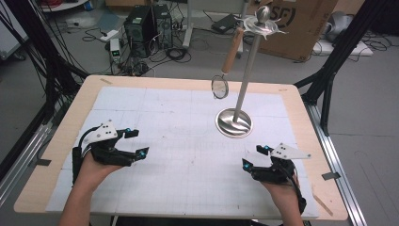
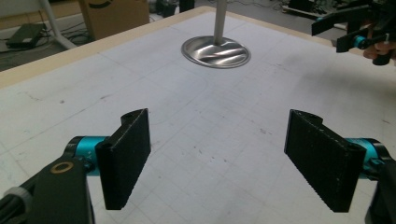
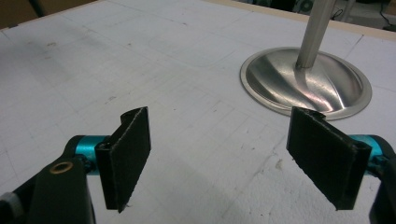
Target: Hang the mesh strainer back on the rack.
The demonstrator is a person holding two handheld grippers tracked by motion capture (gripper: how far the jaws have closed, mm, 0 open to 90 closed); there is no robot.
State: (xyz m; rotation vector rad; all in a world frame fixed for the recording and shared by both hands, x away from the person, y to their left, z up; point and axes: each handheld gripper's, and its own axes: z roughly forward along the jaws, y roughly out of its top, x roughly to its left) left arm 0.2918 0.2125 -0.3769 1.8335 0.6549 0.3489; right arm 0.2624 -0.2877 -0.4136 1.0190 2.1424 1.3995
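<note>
A metal stand rises from a round steel base (image 1: 234, 123) right of the table's middle. From a hook at its top hangs a small strainer (image 1: 219, 87) with a wooden handle. My left gripper (image 1: 139, 142) hovers low over the white mat at the left, open, with nothing between its jaws. My right gripper (image 1: 254, 156) is at the front right, just in front of the base, also open with nothing in it. In the left gripper view, the left gripper (image 2: 224, 158) faces the base (image 2: 215, 51), with the right gripper (image 2: 348, 30) farther off. In the right gripper view, the right gripper (image 3: 224, 158) points at the base (image 3: 306, 81).
A white gridded mat (image 1: 188, 141) covers the wooden table (image 1: 61, 136). Behind the table, computer towers (image 1: 148, 26), cables and a cardboard box (image 1: 296, 23) stand on the floor. Black frame legs (image 1: 329, 70) flank both sides.
</note>
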